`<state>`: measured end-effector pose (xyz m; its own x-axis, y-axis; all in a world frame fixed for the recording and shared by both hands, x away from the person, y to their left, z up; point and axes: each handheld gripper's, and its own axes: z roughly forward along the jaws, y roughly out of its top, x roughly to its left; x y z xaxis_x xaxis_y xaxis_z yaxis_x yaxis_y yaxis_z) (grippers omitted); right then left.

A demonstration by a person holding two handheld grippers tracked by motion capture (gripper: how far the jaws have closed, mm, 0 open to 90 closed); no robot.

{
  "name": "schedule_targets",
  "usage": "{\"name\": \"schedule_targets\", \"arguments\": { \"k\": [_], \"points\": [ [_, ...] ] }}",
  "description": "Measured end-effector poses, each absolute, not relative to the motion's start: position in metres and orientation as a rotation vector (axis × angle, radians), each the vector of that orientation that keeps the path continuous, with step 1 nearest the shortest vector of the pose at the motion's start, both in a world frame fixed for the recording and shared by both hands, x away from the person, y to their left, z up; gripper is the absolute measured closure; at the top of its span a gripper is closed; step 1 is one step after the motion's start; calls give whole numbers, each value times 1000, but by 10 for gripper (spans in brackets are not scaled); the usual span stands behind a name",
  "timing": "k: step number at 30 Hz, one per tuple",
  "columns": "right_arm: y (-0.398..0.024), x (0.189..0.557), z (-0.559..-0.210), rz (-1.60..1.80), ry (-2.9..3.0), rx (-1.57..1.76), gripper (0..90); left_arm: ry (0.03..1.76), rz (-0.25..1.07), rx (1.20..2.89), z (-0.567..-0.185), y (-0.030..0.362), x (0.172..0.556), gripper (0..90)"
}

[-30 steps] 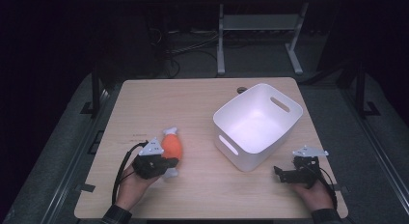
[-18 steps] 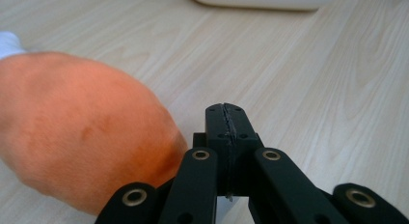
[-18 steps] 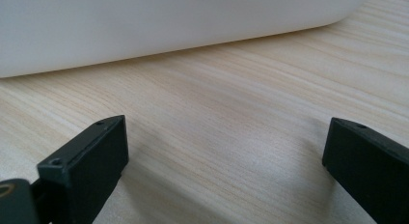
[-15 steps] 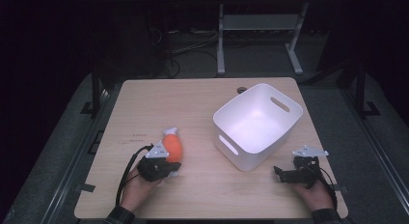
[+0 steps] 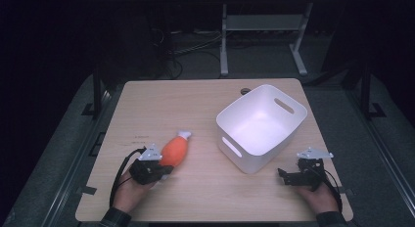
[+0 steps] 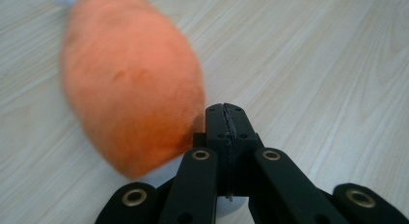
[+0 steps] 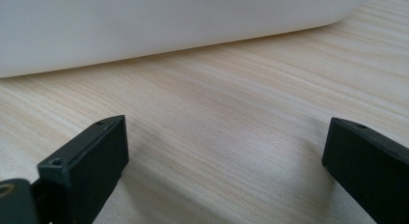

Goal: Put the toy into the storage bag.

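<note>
The high camera sits above the person's side, looking forward and down over the whole wooden table (image 5: 205,104). Each gripper camera rides low, almost skimming the tabletop: the left one is right up against the slightly blurry, probably plush, orange toy (image 6: 130,84), the right one faces the white bin (image 7: 169,21), and the high view catches both.

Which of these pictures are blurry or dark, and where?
Left gripper view: the orange plush toy is soft and blurred, the gripper sharp. Right gripper view: the white bin is out of focus. High view: the table is lit, its surroundings nearly black.

Orange plush toy (image 5: 174,150) — white-tipped — lies slantwise on the table.
</note>
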<state>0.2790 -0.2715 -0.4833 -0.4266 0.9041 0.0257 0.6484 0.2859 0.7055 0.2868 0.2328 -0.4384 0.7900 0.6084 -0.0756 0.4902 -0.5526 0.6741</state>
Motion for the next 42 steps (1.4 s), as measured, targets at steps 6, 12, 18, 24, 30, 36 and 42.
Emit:
{"name": "schedule_targets", "arguments": {
  "k": [6, 12, 18, 24, 30, 36, 42],
  "points": [
    [-271, 279, -483, 922, 2181, 1398, 18, 845, 236, 2239, -435, 249, 286, 895],
    [-271, 279, -483, 922, 2181, 1398, 18, 887, 266, 2218, -432, 267, 286, 895],
    [-271, 279, -483, 922, 2181, 1398, 18, 917, 283, 2201, -431, 278, 288, 895],
    [-271, 279, -483, 922, 2181, 1398, 18, 909, 284, 2188, -429, 279, 287, 895],
    [-271, 279, -483, 922, 2181, 1398, 18, 864, 298, 2197, -419, 279, 288, 794],
    [-271, 279, -483, 922, 2181, 1398, 18, 864, 305, 2216, -416, 280, 292, 589],
    [-271, 279, -483, 922, 2181, 1398, 18, 849, 318, 2240, -408, 277, 302, 452]
  ]
}}
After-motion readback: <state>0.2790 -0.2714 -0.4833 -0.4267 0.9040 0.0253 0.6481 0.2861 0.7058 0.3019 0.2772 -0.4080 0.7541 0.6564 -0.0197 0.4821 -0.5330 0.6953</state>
